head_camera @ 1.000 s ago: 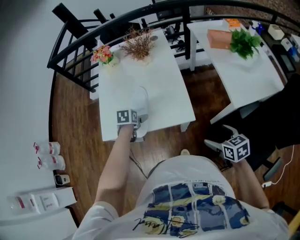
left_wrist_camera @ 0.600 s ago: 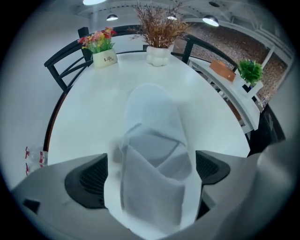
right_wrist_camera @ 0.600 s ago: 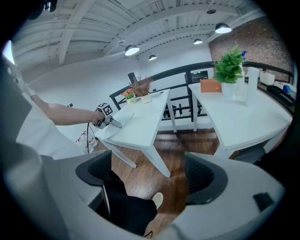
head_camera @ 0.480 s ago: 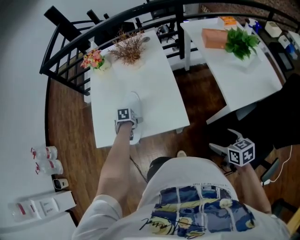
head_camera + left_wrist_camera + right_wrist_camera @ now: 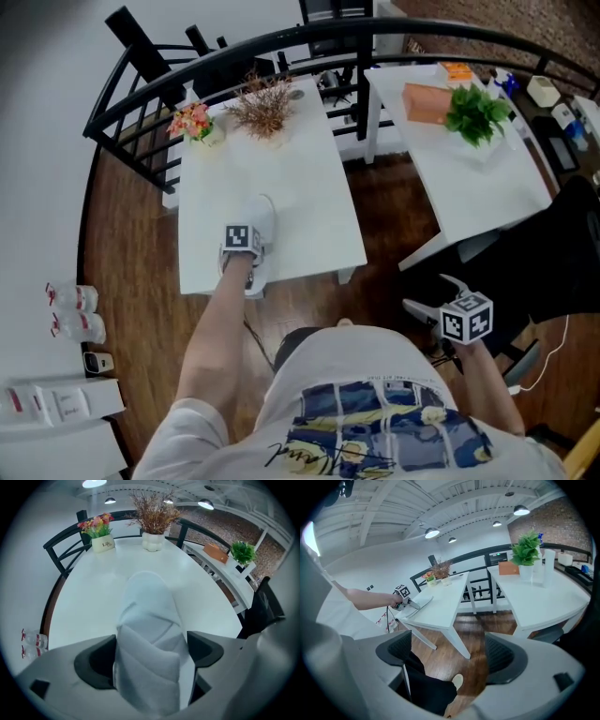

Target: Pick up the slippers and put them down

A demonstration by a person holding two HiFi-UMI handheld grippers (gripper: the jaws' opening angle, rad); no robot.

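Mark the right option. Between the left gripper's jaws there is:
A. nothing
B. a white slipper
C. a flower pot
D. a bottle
B: the left gripper view shows the white slipper filling the gap between the jaws of the left gripper, which are closing on it.

A white slipper (image 5: 150,616) lies flat on the white table (image 5: 309,187), toe outward.
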